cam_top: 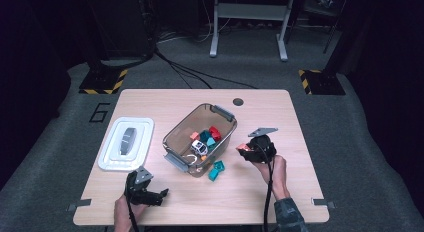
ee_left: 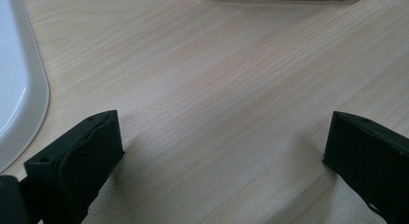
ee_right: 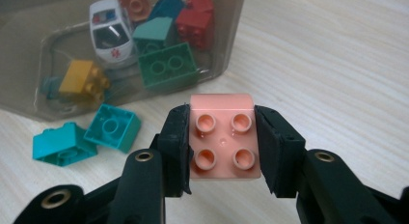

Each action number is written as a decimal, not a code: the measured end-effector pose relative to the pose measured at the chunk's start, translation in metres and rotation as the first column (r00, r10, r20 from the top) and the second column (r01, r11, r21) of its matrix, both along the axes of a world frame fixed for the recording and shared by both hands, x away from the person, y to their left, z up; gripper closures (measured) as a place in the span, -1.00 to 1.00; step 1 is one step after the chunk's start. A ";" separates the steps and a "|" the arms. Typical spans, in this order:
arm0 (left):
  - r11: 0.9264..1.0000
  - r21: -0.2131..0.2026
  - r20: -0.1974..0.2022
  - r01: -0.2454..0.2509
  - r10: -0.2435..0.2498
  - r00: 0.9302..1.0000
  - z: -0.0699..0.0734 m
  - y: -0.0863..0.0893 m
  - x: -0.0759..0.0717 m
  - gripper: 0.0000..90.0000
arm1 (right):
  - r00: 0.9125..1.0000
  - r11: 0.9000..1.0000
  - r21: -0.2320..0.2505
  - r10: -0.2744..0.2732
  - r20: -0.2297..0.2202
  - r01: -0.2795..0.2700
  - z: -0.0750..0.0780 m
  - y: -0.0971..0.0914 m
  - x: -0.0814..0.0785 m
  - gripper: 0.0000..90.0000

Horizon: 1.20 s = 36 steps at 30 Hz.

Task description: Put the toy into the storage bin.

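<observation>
High view: right tongs lifted just right of clear bin, forearm reaching in from the bottom edge, pinching pink brick by two opposite sides, studs facing the right gripper view's camera. Left tongs low at the near edge of the surface, spread wide over bare wood, beside white lid. Painted "6" readable on the floor; no other legible writing.

Open tongs over wooden table
</observation>
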<state>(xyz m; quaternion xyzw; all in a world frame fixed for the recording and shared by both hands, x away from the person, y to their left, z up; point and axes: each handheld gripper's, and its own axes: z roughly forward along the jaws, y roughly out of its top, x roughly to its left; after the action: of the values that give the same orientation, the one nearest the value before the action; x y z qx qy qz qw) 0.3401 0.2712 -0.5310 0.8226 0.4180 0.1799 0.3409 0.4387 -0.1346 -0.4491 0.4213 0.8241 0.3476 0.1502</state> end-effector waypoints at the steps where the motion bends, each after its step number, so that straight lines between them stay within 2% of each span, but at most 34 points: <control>1: 1.000 0.000 0.000 0.000 0.000 1.000 0.000 0.000 0.000 -1.00 | 1.000 1.000 0.001 -0.004 0.001 0.004 0.002 -0.001 0.002 0.30; 4: 1.000 0.000 0.000 0.000 0.000 1.000 0.000 0.000 0.000 -1.00 | 1.000 1.000 0.004 -0.022 -0.001 0.022 0.007 -0.002 0.006 0.30; 6: 1.000 0.000 0.000 0.000 0.000 1.000 0.000 0.000 0.000 -1.00 | 1.000 1.000 -0.004 -0.014 0.010 0.014 0.009 -0.004 0.010 0.30; 8: 1.000 0.000 0.000 0.000 0.000 1.000 0.000 0.000 0.000 -1.00 | 0.999 0.999 0.011 -0.038 -0.004 0.038 0.012 -0.004 0.012 0.31; 12: 1.000 0.000 0.000 0.000 0.000 1.000 0.000 0.000 0.000 -1.00 | 0.999 0.999 0.003 -0.040 -0.002 0.040 0.017 -0.007 0.019 0.30; 21: 1.000 0.000 0.000 0.000 0.000 1.000 0.000 0.000 0.000 -1.00 | 0.997 0.997 0.019 -0.071 -0.008 0.071 0.030 -0.011 0.035 0.31; 36: 1.000 0.000 0.000 0.000 0.000 1.000 0.000 0.000 0.000 -1.00 | 0.995 0.996 0.005 -0.085 0.056 0.085 0.070 -0.006 0.045 0.31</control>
<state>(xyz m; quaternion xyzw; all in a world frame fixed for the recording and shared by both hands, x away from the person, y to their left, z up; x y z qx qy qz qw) 0.3401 0.2712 -0.5310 0.8228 0.4179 0.1798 0.3407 0.4840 -0.1403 -0.3790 0.4462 0.8003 0.3539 0.1874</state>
